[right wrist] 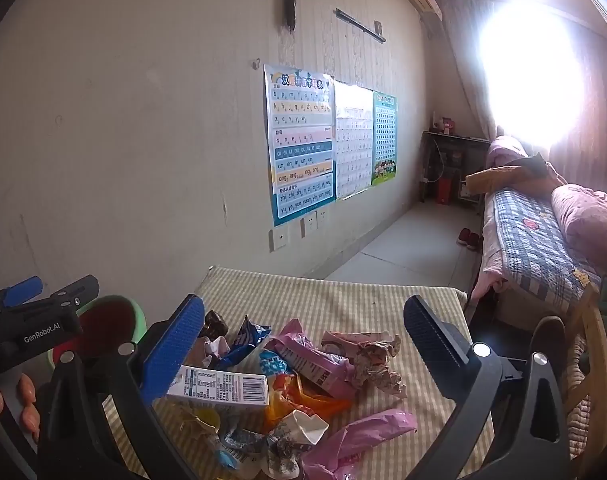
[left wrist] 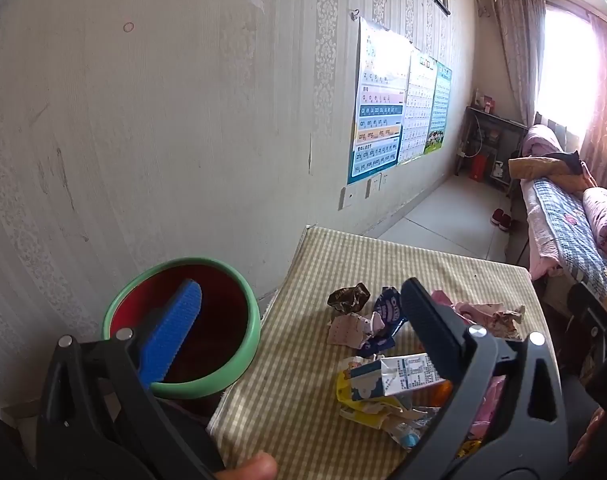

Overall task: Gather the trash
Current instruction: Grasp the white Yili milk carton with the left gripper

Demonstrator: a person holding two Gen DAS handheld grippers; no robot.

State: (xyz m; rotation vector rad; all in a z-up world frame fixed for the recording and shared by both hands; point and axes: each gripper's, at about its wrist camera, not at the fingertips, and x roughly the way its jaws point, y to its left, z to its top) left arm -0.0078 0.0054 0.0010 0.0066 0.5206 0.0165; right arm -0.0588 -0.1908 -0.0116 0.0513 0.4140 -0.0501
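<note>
Left wrist view: the left gripper (left wrist: 299,320), fingers spread and holding nothing, frames a green-rimmed bin (left wrist: 183,328) at lower left and a trash pile (left wrist: 387,360) on the checked table (left wrist: 443,264). Right wrist view: the right gripper (right wrist: 303,336), fingers also apart and holding nothing, hovers over the same pile, low in the frame.

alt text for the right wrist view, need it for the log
The open right gripper hovers over a pile of crumpled wrappers and a small milk carton on a checked table. At left, the left gripper is beside a green-rimmed red bin.

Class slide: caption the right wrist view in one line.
Open right tongs hover over wrappers and a milk carton on the checked table.
</note>
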